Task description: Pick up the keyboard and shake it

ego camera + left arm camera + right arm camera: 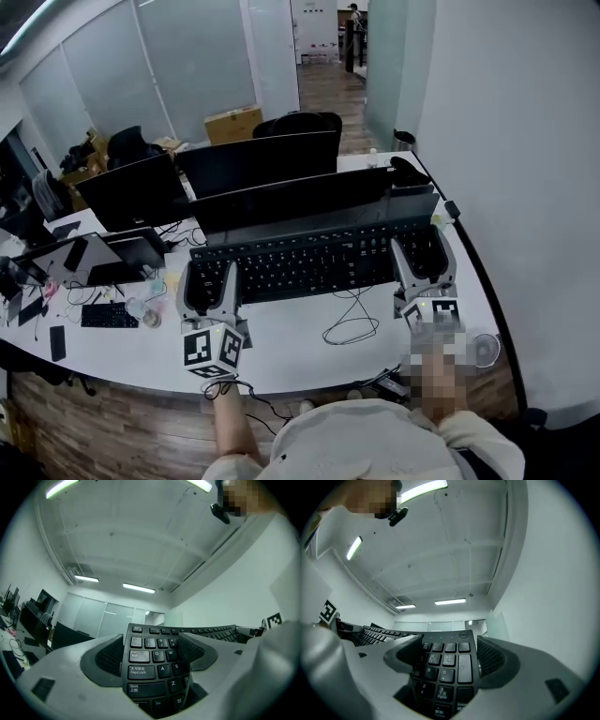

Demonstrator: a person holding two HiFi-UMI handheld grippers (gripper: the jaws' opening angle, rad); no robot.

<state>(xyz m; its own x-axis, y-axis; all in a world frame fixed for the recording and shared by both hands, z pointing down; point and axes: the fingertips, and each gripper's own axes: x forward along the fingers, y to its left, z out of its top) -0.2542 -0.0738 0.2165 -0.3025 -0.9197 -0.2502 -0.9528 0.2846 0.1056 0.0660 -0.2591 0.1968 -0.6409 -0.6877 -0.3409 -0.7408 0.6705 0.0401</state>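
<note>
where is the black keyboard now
Centre of the head view: the black rectangular keyboard is gripped at its left end by the left gripper and at its right end by the right gripper, in front of the black monitor.

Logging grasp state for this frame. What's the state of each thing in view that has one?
keyboard: gripped at both ends, apparently raised off the desk
left gripper: shut on the keyboard's left end
right gripper: shut on the keyboard's number-pad end
keyboard cable: slack, looped on the desk
monitors: screens dark
</note>
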